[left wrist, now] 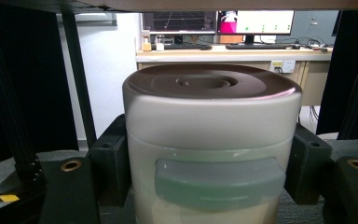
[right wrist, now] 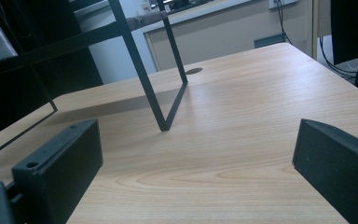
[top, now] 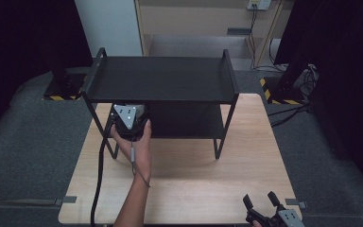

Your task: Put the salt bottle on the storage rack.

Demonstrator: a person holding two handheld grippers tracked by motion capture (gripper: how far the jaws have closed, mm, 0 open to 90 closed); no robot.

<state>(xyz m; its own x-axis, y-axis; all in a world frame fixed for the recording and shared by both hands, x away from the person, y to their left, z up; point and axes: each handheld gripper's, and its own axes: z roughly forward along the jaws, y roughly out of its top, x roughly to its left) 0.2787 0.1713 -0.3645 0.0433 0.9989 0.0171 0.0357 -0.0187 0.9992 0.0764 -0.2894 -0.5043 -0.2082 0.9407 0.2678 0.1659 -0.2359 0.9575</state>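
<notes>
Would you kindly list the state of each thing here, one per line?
Left gripper: shut on the canister, reaching under the shelf's top board.
Canister: upright, lid on, clamped between both jaws.
Right gripper: open, empty, near the table's front corner.
Black shelf: standing on the wooden table, top board bare.

We see a pale grey-white round canister [left wrist: 212,154] standing upright, its darker lid [left wrist: 212,84] on top with a round recess in the middle and a grey-green latch on its front, sitting under the black rack's [top: 160,78] top shelf
</notes>
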